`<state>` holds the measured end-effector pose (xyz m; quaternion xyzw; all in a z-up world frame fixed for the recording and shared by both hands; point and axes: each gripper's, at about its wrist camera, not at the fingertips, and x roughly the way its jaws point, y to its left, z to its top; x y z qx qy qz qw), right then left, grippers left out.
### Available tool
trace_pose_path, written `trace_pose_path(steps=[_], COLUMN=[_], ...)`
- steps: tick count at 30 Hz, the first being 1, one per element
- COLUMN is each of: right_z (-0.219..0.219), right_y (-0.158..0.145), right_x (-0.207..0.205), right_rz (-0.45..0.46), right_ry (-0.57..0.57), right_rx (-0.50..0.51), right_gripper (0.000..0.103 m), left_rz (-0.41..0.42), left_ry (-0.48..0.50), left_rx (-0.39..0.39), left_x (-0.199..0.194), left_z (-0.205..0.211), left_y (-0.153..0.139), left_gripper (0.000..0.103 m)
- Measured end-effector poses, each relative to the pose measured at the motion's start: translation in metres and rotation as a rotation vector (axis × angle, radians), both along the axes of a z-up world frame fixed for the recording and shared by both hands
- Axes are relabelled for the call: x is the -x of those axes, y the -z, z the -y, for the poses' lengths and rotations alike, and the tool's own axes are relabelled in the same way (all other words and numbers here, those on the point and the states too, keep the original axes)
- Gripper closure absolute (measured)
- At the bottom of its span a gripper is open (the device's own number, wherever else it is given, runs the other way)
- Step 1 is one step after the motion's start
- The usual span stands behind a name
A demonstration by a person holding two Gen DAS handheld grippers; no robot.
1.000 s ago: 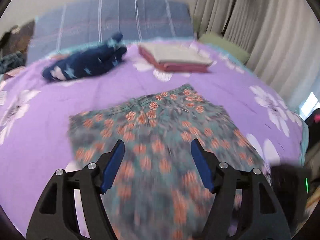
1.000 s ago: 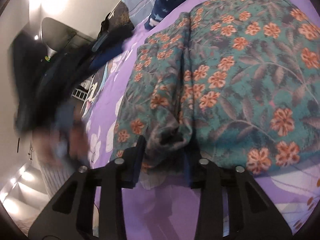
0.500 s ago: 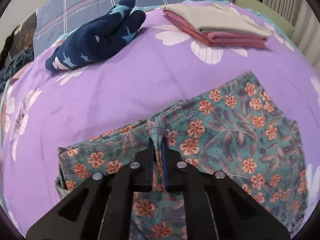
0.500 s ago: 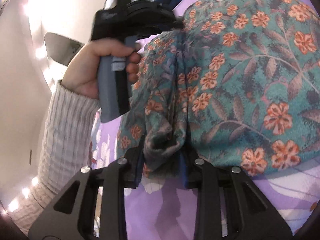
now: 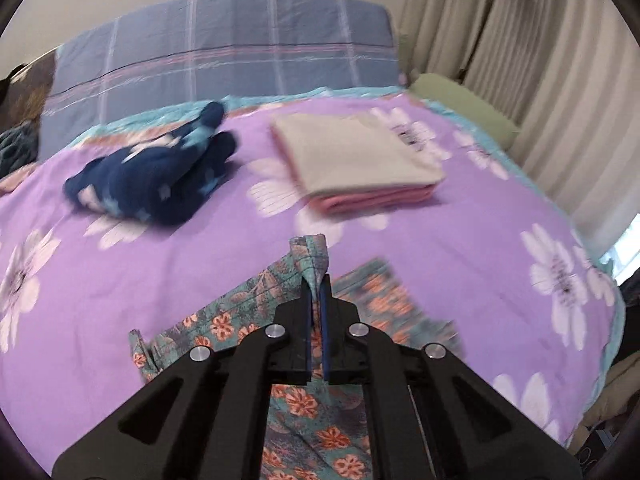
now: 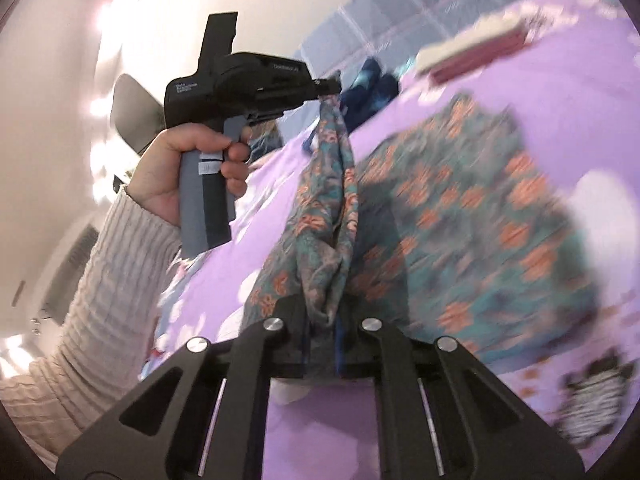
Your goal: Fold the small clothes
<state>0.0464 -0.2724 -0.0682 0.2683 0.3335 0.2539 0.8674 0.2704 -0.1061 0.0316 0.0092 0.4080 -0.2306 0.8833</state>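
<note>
On the purple flowered bedspread (image 5: 120, 280), far left in the left wrist view, a crumpled navy garment (image 5: 156, 176) with pale stars lies near the checked pillow (image 5: 224, 48). To its right sits a folded stack (image 5: 360, 164), beige on top and pink beneath, well apart from it. In the foreground the left gripper (image 5: 316, 300) is clamped tight on a raised fold of the teal flowered shorts (image 5: 240, 320), the cloth poking up between its fingers. In the right wrist view a hand (image 6: 176, 176) in a cream ribbed sleeve (image 6: 100, 300) holds that gripper at left; the shorts hang between both grippers above the bed, and the right gripper (image 6: 322, 320) has its jaws closing on a bunched edge, the pads pressing the cloth.
</note>
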Motion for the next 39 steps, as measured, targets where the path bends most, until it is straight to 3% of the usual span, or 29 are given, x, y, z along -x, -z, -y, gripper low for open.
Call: trace_pose_path(steps=[4, 8, 14, 21, 22, 24, 25, 29, 30, 33, 39], right_z=[0.032, 0.055, 0.067, 0.063, 0.063, 0.065, 0.065, 0.073, 0.075, 0.079, 0.069], right_y=[-0.007, -0.006, 0.010, 0.005, 0.003, 0.002, 0.004, 0.020, 0.022, 0.026, 0.016], right_x=[0.016, 0.026, 0.028, 0.034, 0.033, 0.031, 0.034, 0.035, 0.036, 0.040, 0.052], right_rz=[0.025, 0.016, -0.059, -0.046, -0.046, -0.049, -0.056, -0.130, -0.142, -0.152, -0.098], right_ry=[0.092, 0.166, 0.183, 0.165, 0.164, 0.166, 0.166, 0.173, 0.177, 0.196, 0.187], right_rx=[0.028, 0.055, 0.045, 0.031, 0.024, 0.026, 0.030, -0.012, -0.020, -0.020, 0.086], right_gripper=[0.095, 0.095, 0.095, 0.095, 0.095, 0.096, 0.096, 0.094, 0.093, 0.088, 0.080], left_rz=[0.001, -0.018, -0.049, -0.046, -0.039, -0.023, 0.009, 0.130, 0.160, 0.231, 0.232], left_ry=[0.086, 0.132, 0.149, 0.171, 0.174, 0.173, 0.166, 0.202, 0.196, 0.137, 0.065], left_rx=[-0.035, -0.107, -0.150, -0.202, -0.208, -0.197, -0.193, -0.161, -0.158, -0.145, -0.072], left_x=[-0.003, -0.005, -0.009, -0.007, -0.006, -0.002, 0.004, 0.036, 0.045, 0.079, 0.150], left_z=[0.053, 0.097, 0.119, 0.133, 0.136, 0.138, 0.136, 0.116, 0.107, 0.063, -0.018], left_y=[0.003, 0.025, 0.055, 0.066, 0.068, 0.068, 0.065, 0.043, 0.037, 0.025, 0.029], left_gripper=[0.100, 0.100, 0.100, 0.099, 0.093, 0.048, 0.041, 0.031, 0.023, 0.016, 0.015])
